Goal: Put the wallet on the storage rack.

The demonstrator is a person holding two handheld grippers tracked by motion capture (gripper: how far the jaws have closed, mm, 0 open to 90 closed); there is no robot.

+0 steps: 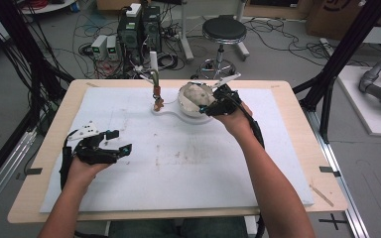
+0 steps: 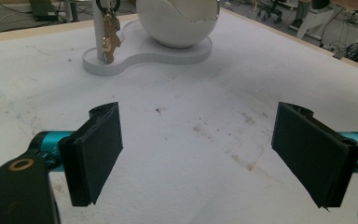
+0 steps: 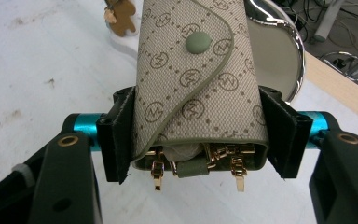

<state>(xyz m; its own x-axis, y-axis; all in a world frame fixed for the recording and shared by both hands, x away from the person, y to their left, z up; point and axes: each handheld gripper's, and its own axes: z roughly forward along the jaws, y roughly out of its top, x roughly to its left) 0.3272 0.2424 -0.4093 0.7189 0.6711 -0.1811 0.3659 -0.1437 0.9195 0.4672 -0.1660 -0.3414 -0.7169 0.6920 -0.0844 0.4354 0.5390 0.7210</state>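
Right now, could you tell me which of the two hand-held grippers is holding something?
The right hand-held gripper, clamped on the patterned key pouch; the left hand-held gripper is open over the table.

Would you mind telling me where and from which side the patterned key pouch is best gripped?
Grip the key pouch across its two long side edges, near the open end where the gold clips hang out, as the right claw does now. Its flat, narrow body fits between the jaws, and this probably keeps the pads off the snap button and flap.
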